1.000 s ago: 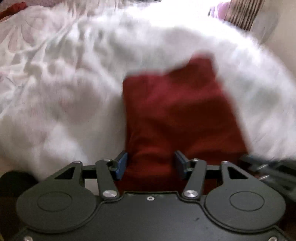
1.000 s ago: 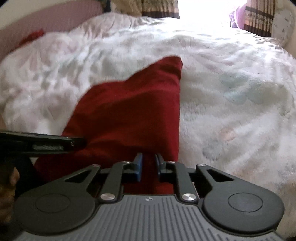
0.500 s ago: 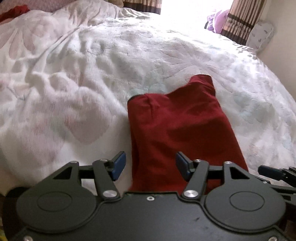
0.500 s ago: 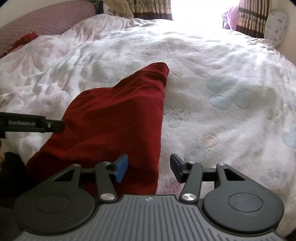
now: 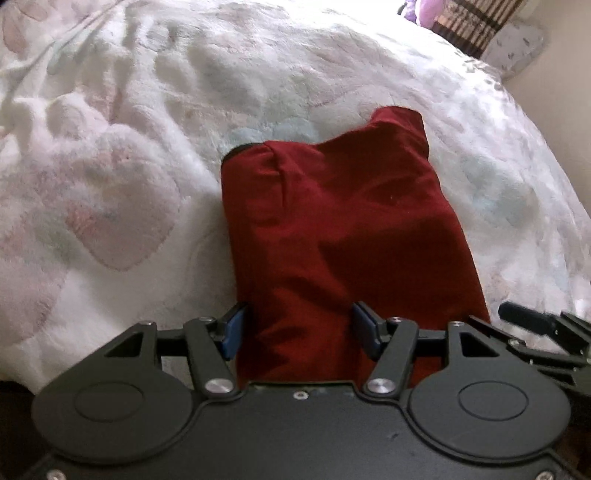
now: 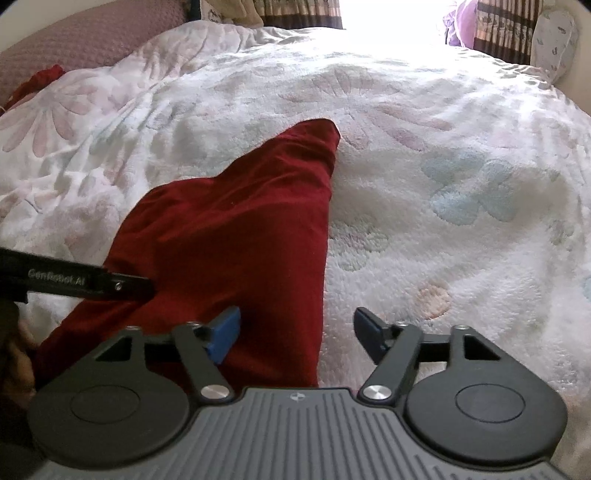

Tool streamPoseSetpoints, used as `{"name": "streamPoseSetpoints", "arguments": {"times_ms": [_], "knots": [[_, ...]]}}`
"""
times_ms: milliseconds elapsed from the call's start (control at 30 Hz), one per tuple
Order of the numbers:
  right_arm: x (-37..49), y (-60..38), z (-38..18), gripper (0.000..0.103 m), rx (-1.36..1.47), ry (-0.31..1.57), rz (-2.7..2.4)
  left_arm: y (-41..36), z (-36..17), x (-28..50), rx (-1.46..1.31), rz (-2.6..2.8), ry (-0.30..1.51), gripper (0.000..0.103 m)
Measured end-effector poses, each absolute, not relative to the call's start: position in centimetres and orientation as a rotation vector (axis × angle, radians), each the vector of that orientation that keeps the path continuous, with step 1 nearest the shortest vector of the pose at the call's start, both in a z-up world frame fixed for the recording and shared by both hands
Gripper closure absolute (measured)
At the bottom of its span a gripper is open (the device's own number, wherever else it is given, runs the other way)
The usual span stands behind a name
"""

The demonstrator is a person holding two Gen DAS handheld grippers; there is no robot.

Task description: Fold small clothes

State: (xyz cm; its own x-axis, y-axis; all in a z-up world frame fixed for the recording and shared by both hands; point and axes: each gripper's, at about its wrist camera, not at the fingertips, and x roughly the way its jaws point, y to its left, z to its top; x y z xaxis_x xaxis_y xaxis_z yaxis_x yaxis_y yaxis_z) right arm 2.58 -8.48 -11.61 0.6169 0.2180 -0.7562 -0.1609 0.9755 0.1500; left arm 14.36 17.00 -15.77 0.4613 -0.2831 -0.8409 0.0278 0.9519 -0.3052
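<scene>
We see a wide bed covered by a white fleecy blanket with faded pink and pale blue flower prints, rumpled on its far left side. At the far edge stand striped curtains with a bright window between them, and a mauve headboard or cushion sits at the far left, with a scrap of red cloth just in front of it. On the near part of the blanket lies the dark red garment, folded into a tall flat shape whose near edge reaches under our tools and whose far right corner sticks up into a narrow tab. Our left gripper hangs over the garment's near left part with its blue pads spread apart and nothing between them held. Our right gripper sits over the garment's near right edge, its blue pads likewise spread wide, one above the red cloth and the other above the white blanket.
</scene>
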Motion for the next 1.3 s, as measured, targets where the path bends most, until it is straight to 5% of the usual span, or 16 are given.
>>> {"name": "streamPoseSetpoints", "arguments": {"times_ms": [667,733,767,867,933,1000,1300], "knots": [[8.6,-9.5,-16.4,0.0,0.321,0.99,0.338,16.9,-20.6,18.0,-0.355,-0.269,1.028,0.018],[8.7,-9.1,-16.3,0.009,0.31,0.968,0.34,16.7,-20.6,18.0,-0.332,-0.28,1.012,0.018],[8.6,-9.0,-16.1,0.026,0.311,0.957,0.343,16.6,-20.6,17.8,-0.312,-0.283,1.004,0.018],[8.4,-8.9,-15.3,0.05,0.306,0.943,0.343,15.9,-19.9,17.1,-0.272,-0.285,0.967,0.027],[8.2,-9.1,-14.6,0.06,0.321,0.933,0.35,15.7,-19.4,16.7,-0.277,-0.281,0.944,0.043],[8.2,-9.3,-14.0,0.064,0.337,0.926,0.354,16.2,-18.4,16.1,-0.3,-0.275,0.922,0.078],[7.2,-12.4,-8.1,0.069,0.309,0.801,0.383,15.0,-12.1,15.6,-0.409,-0.344,0.811,0.089]]}}
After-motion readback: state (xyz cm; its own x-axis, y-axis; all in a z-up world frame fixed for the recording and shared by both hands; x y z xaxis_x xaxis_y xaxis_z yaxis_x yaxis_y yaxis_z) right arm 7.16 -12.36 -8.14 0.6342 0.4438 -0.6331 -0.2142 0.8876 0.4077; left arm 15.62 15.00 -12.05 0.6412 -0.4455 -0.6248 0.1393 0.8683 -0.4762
